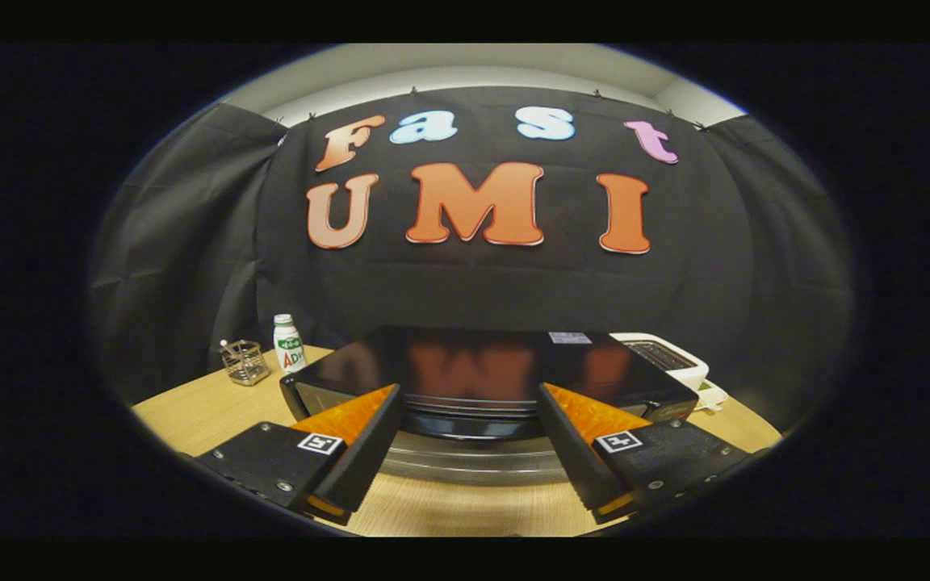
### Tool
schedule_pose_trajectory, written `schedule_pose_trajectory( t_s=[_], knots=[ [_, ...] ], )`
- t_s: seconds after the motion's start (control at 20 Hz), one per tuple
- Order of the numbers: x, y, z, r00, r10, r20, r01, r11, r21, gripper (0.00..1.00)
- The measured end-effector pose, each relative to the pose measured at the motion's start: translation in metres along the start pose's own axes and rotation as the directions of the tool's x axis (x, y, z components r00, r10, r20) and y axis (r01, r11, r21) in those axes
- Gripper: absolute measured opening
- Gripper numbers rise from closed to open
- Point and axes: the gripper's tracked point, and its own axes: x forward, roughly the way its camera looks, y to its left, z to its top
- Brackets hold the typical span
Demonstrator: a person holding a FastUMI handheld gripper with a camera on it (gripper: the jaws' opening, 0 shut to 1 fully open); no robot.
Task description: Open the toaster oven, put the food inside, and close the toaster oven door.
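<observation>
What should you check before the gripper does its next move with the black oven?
1. Fingers spread wide enough to go round the handle: ok. The gripper is open and holds nothing.
2. Gripper lined up with the toaster oven: ok, its front sits just ahead, between the fingers.
3. Silver door handle within reach: ok, it runs across the gap between the fingers.
4. Door open: not ok, it looks closed.
5. Food ready to go in: cannot tell.
6. Bottle and small glass cup out of the way: ok, both stand beside the oven, off to one side on the table.
</observation>
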Motion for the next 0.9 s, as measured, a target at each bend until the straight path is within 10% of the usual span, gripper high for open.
schedule_pose_trajectory(
  t_s=[0.5,0.9],
  knots=[
    [-0.061,0.012,-0.027,0.994,0.098,-0.049,-0.099,0.995,-0.015,0.73],
    [-0.118,0.018,-0.083,0.963,0.199,-0.181,-0.193,0.980,0.049,0.73]
  ],
)
